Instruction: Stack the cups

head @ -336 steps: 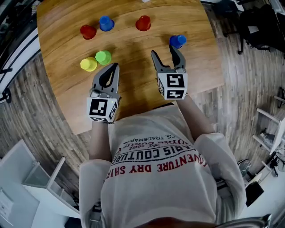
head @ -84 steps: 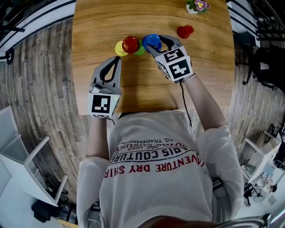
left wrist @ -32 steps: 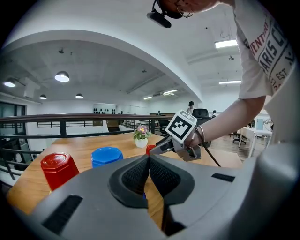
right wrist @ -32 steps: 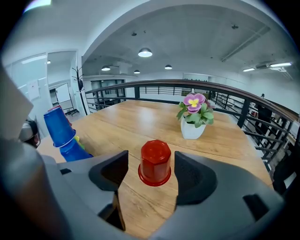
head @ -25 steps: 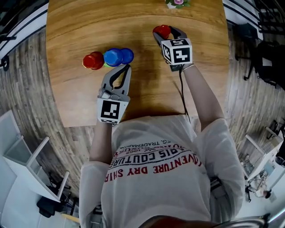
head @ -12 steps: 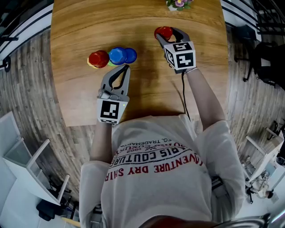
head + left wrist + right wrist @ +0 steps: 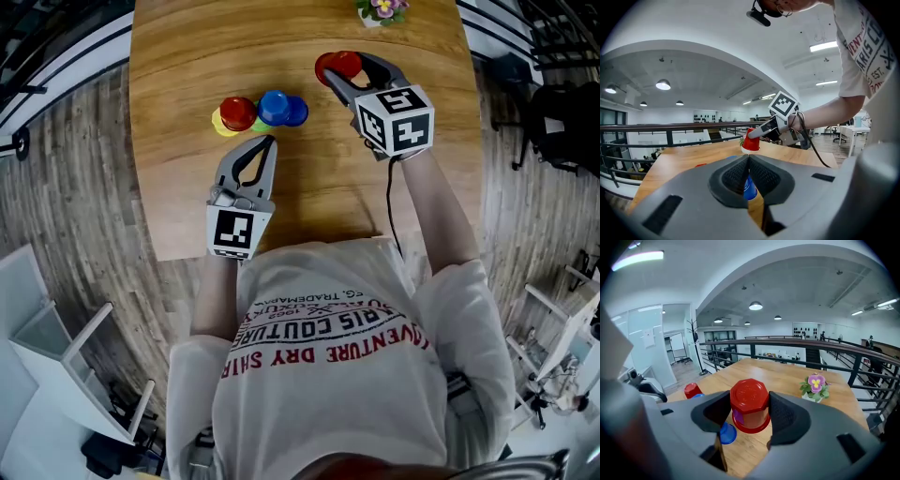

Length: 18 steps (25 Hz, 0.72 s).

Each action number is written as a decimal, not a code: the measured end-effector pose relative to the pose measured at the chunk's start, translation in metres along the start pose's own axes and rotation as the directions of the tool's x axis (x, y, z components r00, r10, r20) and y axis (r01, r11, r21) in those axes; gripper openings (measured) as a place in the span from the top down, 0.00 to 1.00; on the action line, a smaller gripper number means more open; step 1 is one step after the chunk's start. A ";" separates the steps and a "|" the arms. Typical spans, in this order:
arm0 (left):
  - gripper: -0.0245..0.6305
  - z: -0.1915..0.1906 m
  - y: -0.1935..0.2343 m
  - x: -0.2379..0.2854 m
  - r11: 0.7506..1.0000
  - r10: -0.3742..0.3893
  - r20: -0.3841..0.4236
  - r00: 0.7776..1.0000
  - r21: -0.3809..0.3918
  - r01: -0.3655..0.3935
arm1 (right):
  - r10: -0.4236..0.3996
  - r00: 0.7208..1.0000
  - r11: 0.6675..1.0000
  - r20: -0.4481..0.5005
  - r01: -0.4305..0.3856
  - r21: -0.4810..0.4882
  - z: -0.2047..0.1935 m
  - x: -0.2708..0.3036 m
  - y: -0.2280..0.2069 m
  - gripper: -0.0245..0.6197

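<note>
My right gripper (image 7: 343, 71) is shut on an upside-down red cup (image 7: 337, 65), held a little above the wooden table (image 7: 187, 56) at the back right. In the right gripper view both pads press the sides of that red cup (image 7: 749, 404). To the left sits a cluster: a red cup (image 7: 237, 112) on a yellow one (image 7: 219, 123), and two blue cups (image 7: 274, 106) with a bit of green under them. My left gripper (image 7: 265, 143) is shut and holds nothing, just in front of the cluster. Through its jaws a blue cup (image 7: 750, 189) shows.
A small pot of purple and yellow flowers (image 7: 379, 9) stands at the table's far edge, behind the right gripper; the same flower pot (image 7: 814, 386) shows in the right gripper view. The person's torso covers the table's near edge. Wooden floor surrounds the table.
The right gripper's jaws have closed on the red cup and raised it off the table, drifting slightly left. The left gripper has stayed where it was.
</note>
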<state>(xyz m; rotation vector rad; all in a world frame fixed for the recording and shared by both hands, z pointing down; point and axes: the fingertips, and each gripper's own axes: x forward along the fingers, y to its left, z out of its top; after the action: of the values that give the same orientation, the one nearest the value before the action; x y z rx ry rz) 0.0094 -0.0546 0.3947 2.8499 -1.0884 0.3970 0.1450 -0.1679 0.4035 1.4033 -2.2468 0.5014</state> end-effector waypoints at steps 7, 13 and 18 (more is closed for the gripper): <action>0.94 0.013 0.013 -0.025 0.999 0.018 0.022 1.000 0.029 -0.018 | 0.116 0.993 0.991 0.003 -0.116 -0.060 0.032 -0.012 0.059 0.55; 0.94 0.008 0.028 -0.054 0.998 0.050 0.027 0.998 0.022 -0.051 | 0.189 0.981 0.970 -0.047 -0.194 -0.145 0.040 -0.006 0.109 0.55; 0.94 0.007 0.042 -0.073 0.996 0.083 0.049 0.995 -0.036 -0.081 | 0.202 0.976 0.963 -0.085 -0.214 -0.165 0.033 0.006 0.130 0.55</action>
<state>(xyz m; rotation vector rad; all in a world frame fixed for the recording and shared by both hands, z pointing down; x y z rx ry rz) -0.0690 -0.0402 0.3676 2.8067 -1.2119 0.3102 0.0194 -0.1348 0.3698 1.0558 -2.3329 0.4021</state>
